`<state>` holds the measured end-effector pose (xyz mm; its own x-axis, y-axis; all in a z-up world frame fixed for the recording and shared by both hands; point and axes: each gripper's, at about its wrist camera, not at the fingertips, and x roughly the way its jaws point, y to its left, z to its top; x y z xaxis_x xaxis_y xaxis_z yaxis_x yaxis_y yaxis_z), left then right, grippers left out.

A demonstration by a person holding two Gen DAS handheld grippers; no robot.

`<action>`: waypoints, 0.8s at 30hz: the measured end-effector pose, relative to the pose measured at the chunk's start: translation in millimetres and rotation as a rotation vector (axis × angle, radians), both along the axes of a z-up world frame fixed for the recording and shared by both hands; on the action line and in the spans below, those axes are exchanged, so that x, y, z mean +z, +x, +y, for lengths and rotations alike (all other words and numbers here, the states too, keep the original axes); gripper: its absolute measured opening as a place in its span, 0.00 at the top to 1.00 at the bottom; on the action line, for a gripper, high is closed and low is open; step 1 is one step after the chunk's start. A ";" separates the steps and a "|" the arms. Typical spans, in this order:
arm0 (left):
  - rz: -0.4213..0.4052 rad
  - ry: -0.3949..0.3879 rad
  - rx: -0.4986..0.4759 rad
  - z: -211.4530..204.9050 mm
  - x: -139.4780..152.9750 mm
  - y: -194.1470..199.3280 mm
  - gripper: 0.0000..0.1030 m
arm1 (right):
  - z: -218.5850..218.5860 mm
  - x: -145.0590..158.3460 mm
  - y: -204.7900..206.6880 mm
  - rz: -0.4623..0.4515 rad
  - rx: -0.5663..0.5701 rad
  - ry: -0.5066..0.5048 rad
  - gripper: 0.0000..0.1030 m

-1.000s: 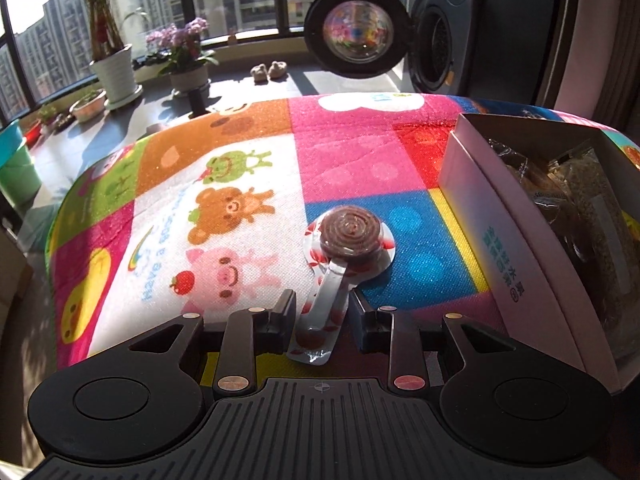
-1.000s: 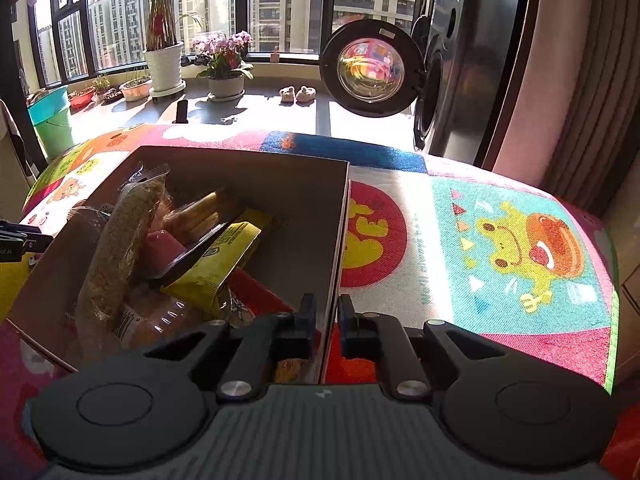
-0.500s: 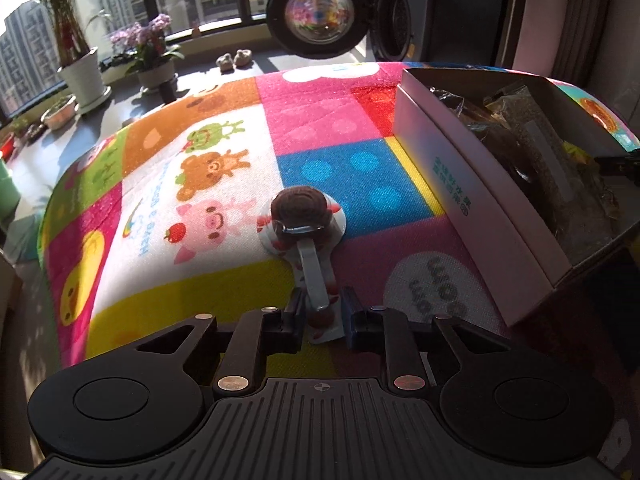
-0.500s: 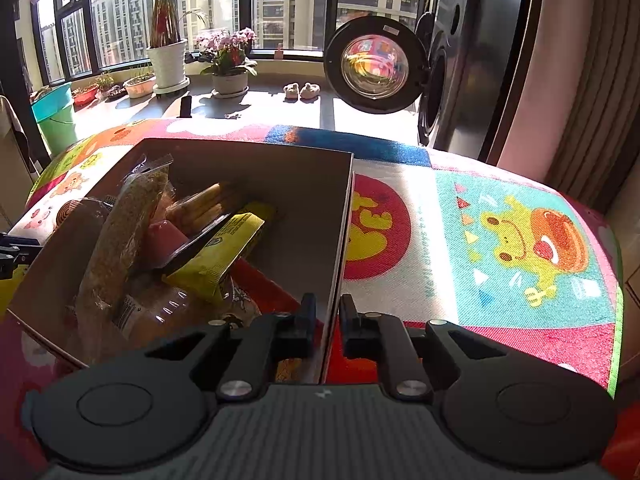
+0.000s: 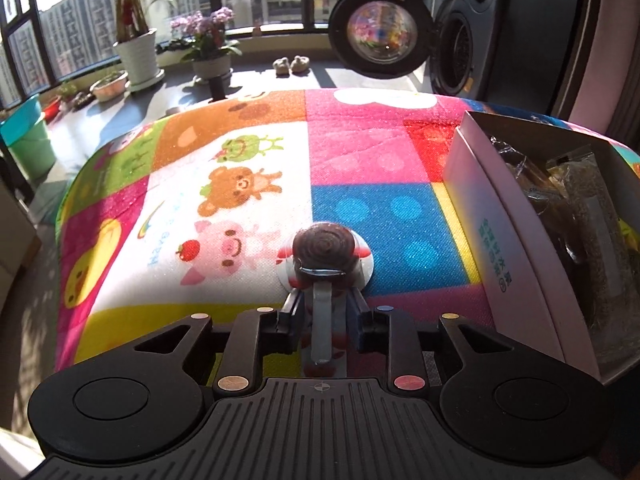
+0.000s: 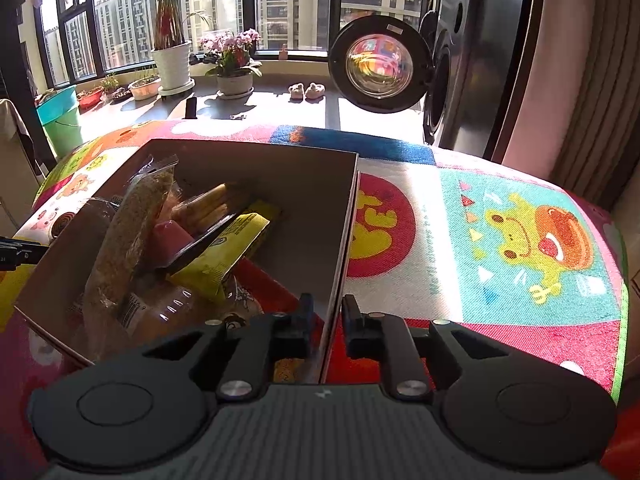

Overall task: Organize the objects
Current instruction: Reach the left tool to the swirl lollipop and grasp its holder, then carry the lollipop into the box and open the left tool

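A lollipop-shaped snack [image 5: 323, 242] with a brown spiral head in a clear red-and-white wrapper lies on the colourful cartoon mat [image 5: 360, 160]. Its stick runs back between the fingers of my left gripper [image 5: 325, 306]. Those jaws are opening and stand just off the wrapper on both sides. To the right is a white cardboard box [image 5: 492, 232] holding bagged snacks. In the right wrist view my right gripper [image 6: 328, 312] straddles the near right wall of that box [image 6: 280, 184]. Its jaws are narrow and opening, with a sliver of gap beside the wall. The snack head [image 6: 64, 222] shows past the box's left side.
The box holds a yellow packet [image 6: 236, 248], a grain-filled bag [image 6: 132, 216] and other wrapped food. Beyond the mat stand a washing machine with its round door [image 5: 382, 32] open, potted plants [image 5: 138, 56], slippers [image 5: 290, 65] and a green bucket [image 5: 28, 144]. The mat drops off at its left edge.
My left gripper closed on the snack's stick, then parted again and now sits further along it, nearer the head. The right gripper stays at the box wall, with its gap slightly wider.
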<state>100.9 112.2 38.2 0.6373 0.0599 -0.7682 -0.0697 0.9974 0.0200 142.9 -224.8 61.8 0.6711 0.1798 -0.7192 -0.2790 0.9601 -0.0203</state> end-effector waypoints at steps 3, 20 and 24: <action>-0.025 0.010 0.013 0.1 -1.4 7.9 0.69 | 0.2 0.3 0.0 -0.001 0.001 0.000 0.83; -0.073 -0.054 -0.061 -3.4 30.2 -24.9 0.88 | 0.3 0.2 0.1 -0.002 0.004 0.001 0.82; -0.102 -0.050 -0.074 -7.3 45.6 -28.7 0.89 | 0.8 -0.4 0.2 -0.003 0.001 0.000 0.82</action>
